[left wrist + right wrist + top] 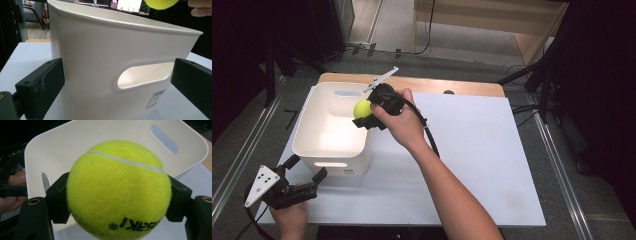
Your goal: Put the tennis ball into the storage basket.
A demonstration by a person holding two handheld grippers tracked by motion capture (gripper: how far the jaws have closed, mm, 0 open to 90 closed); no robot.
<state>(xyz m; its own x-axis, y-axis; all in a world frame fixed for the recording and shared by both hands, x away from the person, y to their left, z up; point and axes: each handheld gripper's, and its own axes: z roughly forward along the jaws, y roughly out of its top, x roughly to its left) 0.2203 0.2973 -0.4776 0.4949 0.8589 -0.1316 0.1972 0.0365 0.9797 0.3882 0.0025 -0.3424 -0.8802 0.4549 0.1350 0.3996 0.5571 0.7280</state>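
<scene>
While right claw (pixel 368 114) grips tennis ball (pixel 361 108) across middle, ball hangs over white bin (pixel 319 142) rim, upper centre of high view. Ball judged light, fuzzy, springy: grip at widest girth. Left claw (pixel 307 167) open, lower left.

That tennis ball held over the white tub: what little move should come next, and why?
Probably carry it a touch further over the tub's hollow, then open the fingers. The right gripper is shut on the tennis ball, which sits just above the near right rim of the white tub, so dropping it now might clip the edge. The left gripper waits open by the tub's near wall.
</scene>
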